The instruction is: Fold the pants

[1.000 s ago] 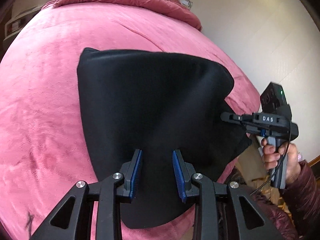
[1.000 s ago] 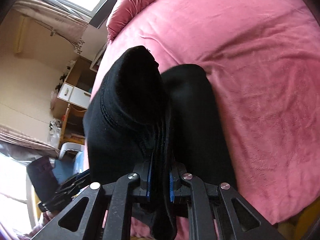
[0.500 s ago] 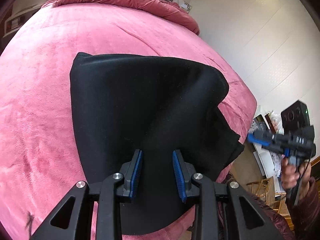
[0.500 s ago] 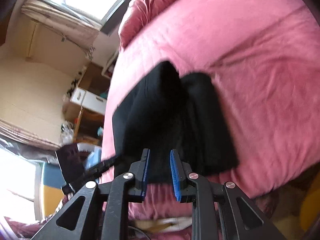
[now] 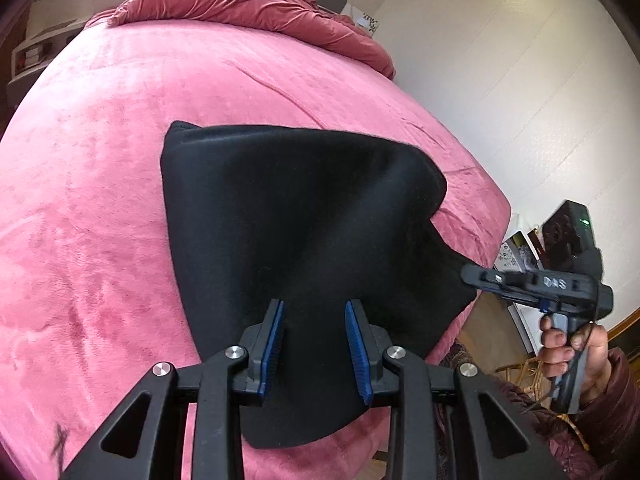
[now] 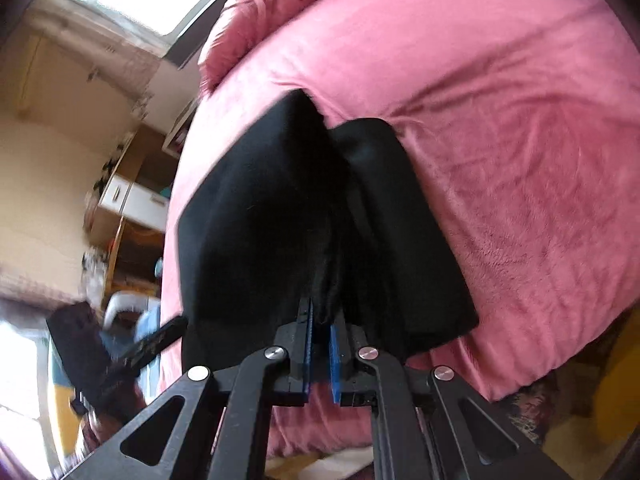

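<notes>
Black pants [image 5: 304,220], folded, lie on the pink bed [image 5: 100,200] near its edge, long axis running away from the left gripper [image 5: 316,344], whose jaws stand apart above the cloth. Right-wrist view: right gripper [image 6: 320,344] nearly closed at the pants' raised near fold; actual pinching cannot be told. Only the left view shows the wall [image 5: 520,80].

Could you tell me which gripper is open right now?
The left gripper, jaws spread wide above the pants; the right gripper pinches their edge.
</notes>
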Tool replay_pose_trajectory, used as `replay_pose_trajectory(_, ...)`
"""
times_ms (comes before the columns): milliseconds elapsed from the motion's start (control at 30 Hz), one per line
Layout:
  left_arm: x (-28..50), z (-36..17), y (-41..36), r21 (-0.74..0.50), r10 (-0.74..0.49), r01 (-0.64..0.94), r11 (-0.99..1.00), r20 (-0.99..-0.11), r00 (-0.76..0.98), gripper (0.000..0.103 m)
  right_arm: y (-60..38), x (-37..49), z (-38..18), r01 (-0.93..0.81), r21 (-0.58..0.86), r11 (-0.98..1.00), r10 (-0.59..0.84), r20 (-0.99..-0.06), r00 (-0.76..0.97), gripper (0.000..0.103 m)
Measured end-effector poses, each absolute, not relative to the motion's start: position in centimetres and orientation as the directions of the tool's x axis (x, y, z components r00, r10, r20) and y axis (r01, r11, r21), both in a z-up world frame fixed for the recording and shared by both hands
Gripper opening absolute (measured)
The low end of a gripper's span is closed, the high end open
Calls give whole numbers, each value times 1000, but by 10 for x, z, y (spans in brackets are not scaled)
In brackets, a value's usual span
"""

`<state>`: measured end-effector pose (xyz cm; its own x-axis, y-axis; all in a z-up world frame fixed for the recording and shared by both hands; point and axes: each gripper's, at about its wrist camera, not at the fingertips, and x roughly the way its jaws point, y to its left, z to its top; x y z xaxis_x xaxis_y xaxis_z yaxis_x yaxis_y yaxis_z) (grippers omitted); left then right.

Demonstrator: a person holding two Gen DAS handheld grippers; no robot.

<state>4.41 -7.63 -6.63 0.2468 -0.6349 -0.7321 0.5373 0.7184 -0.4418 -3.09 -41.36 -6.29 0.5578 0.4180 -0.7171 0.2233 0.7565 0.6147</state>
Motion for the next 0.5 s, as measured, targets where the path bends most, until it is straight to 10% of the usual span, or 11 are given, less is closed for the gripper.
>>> replay_pose_trajectory(400, 45, -67, -78, -410, -604, 543, 733, -760, 240, 31, -416, -44, -69, 194, 540, 819, 395, -776, 491, 15)
replay_pose_trajectory(500, 47, -66, -76, -421, -610, 531, 735, -752, 250, 31, -426, -41, -44, 170, 507, 845, 343, -758, 555, 50)
